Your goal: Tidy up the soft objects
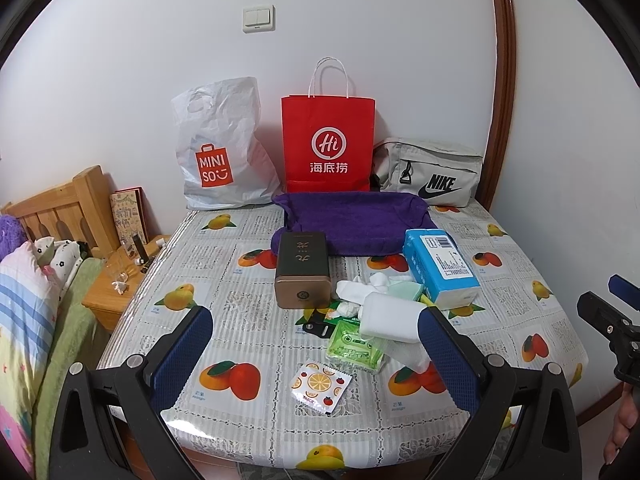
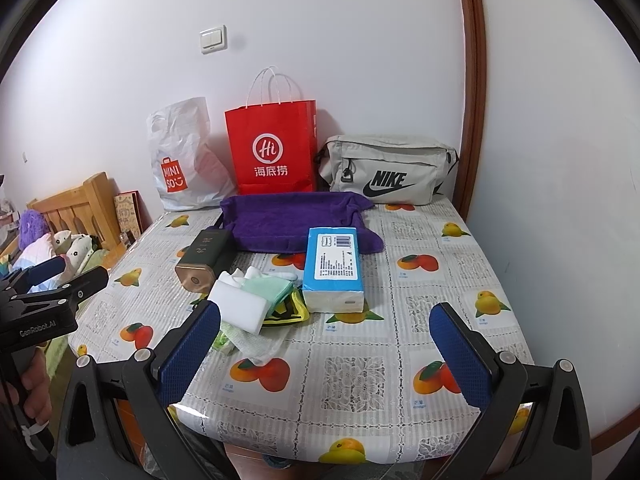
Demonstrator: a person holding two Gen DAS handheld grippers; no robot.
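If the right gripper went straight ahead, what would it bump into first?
Probably the blue tissue pack: it lies ahead of the open right gripper, between its fingers' lines. Bare tablecloth comes before it. Depth is hard to judge.

left hand-held gripper (image 1: 316, 344): jaws wide | right hand-held gripper (image 2: 326, 338): jaws wide

The table (image 2: 420, 264) wears a glossy plastic cover printed with fruit, catching light at its front edge. On it lies a purple towel (image 2: 296, 220) of thick, matt terry cloth. The tissue pack (image 2: 332, 264) is wrapped in smooth, shiny film. The dark box (image 1: 303, 268) looks like brushed metal with a golden sheen, though it may be coated card. The red bag (image 1: 329, 144) is matt paper, the white bag (image 1: 224, 148) crinkled thin plastic. The headboard (image 1: 72, 204) is varnished pale wood.
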